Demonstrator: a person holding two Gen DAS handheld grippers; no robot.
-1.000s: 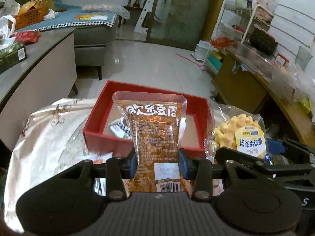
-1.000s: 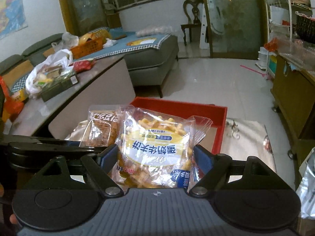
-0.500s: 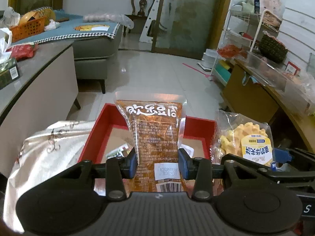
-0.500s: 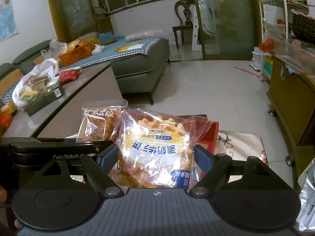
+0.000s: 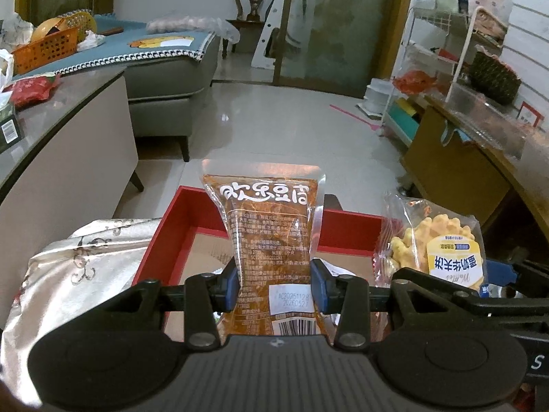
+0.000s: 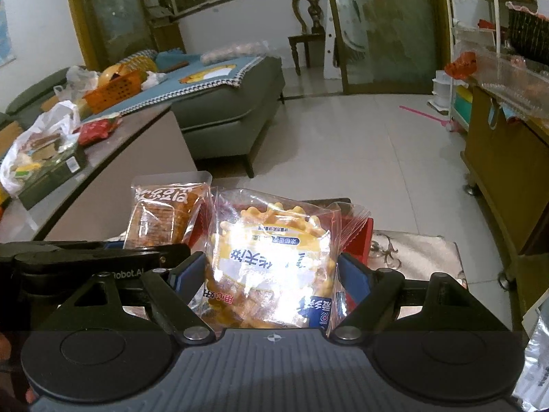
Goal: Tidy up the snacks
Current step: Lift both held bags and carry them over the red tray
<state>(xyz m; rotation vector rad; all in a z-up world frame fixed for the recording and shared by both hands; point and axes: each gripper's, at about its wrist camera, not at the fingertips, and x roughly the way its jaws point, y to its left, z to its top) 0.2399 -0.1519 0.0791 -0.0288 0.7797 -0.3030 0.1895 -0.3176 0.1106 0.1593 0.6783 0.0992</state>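
Note:
My left gripper (image 5: 272, 290) is shut on a tall orange-brown snack packet (image 5: 269, 230), held upright over the open red box (image 5: 171, 216). The right gripper (image 6: 271, 274) is shut on a clear bag of yellow waffle biscuits (image 6: 271, 250). That waffle bag (image 5: 435, 243) shows at the right of the left wrist view, and the orange packet (image 6: 164, 216) at the left of the right wrist view. Both packets hang side by side above the box, whose far red wall (image 6: 362, 237) peeks out behind the bag. A small packet (image 5: 338, 269) lies on the box floor.
The box rests on a table with a shiny pale cloth (image 5: 79, 261). A grey counter (image 6: 113, 161) with bags and a dark carton stands left, a sofa (image 6: 226, 99) behind it. A wooden cabinet (image 5: 456, 175) and wire shelves (image 5: 442, 44) stand right. Tiled floor (image 6: 343, 137) lies beyond.
Both grippers have moved forward over the red box with their packets; the box now sits lower and closer in both views. The grips have not changed.

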